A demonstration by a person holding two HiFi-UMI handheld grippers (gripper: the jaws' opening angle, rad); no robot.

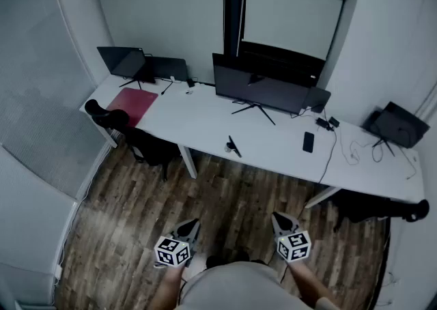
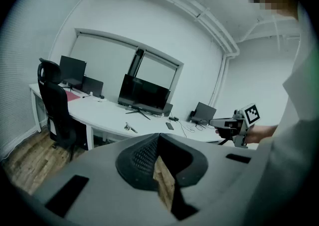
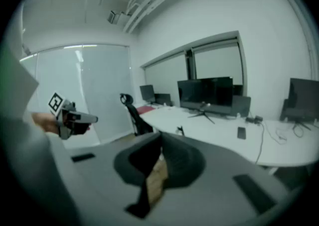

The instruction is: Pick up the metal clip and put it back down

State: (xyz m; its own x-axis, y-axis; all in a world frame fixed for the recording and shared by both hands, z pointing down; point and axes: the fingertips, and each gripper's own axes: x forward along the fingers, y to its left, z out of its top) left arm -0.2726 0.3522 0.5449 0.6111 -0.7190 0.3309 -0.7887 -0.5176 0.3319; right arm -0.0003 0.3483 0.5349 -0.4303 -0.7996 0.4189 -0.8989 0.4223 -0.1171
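Note:
The metal clip (image 1: 233, 146) lies on the long white desk (image 1: 205, 124), near its front edge, in front of the big monitor. It also shows small and far off in the left gripper view (image 2: 130, 128) and in the right gripper view (image 3: 180, 131). Both grippers hang over the wooden floor close to the person's body, well short of the desk. My left gripper (image 1: 192, 222) has its jaws together with nothing in them. My right gripper (image 1: 280, 218) looks the same, shut and empty. Each gripper sees the other out to its side: the right gripper (image 2: 219, 123), the left gripper (image 3: 92, 118).
On the desk stand a large dark monitor (image 1: 259, 87), a smaller screen (image 1: 123, 63), a red pad (image 1: 133, 104), a black phone (image 1: 308, 142) and a laptop (image 1: 396, 124) with cables. One black office chair (image 1: 116, 121) sits at the left end, another (image 1: 382, 209) at the right.

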